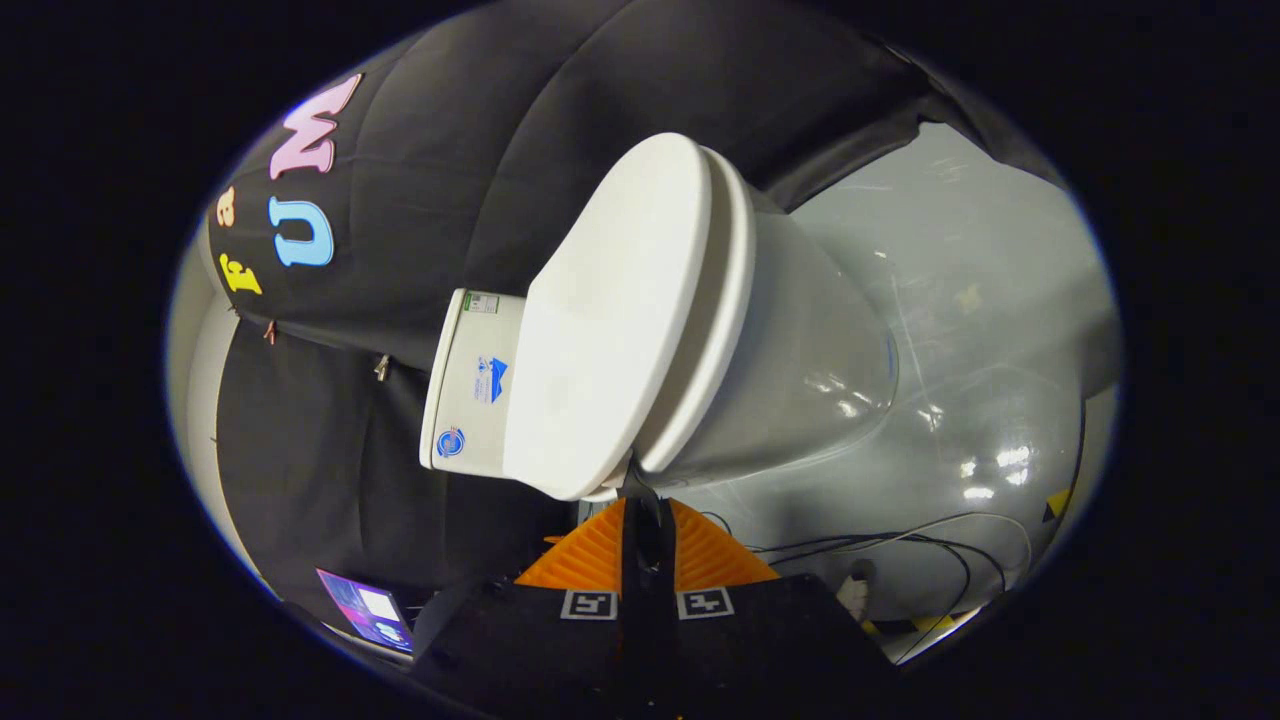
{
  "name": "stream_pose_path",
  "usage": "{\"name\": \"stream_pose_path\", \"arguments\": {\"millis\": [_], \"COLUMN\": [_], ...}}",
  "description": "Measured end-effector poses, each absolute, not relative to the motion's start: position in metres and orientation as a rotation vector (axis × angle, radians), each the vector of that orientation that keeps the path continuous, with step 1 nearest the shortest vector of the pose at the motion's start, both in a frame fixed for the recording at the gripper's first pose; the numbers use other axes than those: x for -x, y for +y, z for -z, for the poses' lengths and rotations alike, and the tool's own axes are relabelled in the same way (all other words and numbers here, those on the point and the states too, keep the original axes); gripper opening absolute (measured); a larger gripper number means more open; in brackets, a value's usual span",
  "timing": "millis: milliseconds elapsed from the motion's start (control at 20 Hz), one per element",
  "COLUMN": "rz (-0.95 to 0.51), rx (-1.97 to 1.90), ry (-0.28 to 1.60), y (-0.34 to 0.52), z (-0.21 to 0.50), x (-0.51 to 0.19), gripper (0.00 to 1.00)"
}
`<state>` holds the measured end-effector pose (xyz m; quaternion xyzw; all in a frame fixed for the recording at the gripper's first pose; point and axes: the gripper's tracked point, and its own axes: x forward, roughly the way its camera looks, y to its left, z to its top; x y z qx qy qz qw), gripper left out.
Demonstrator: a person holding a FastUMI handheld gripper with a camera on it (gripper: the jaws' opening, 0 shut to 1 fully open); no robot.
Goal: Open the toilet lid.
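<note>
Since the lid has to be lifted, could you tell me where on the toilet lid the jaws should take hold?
Grip the toilet lid at its front rim, just ahead of the gripper, coming from the front. There the lid's thin edge overhangs the seat and lies farthest from the tank. The jaws look nearly closed at that seam.

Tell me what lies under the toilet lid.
The lid is almost shut over the seat, whose rim edge shows beneath it. The bowl's inside is covered. The gripper's closed fingers meet the lid's front edge.
</note>
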<state>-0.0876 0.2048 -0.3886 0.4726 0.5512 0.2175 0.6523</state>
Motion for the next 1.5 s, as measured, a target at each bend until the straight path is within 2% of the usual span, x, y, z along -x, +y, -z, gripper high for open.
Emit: {"name": "stream_pose_path", "arguments": {"millis": [350,600,1000,1250,1500], "rz": [-0.558,-0.64,-0.671,-0.744,-0.779], "rx": [-0.984,-0.875,-0.577,-0.456,-0.294], "ry": [1.226,1.111,0.999,0.879,0.773], "y": [0.208,0.211,0.239,0.283,0.324], "z": [0.361,0.301,0.21,0.132,0.089], "x": [0.083,0.065,0.043,0.021,0.012], "gripper": [0.07,0.07,0.08,0.08,0.08]}}
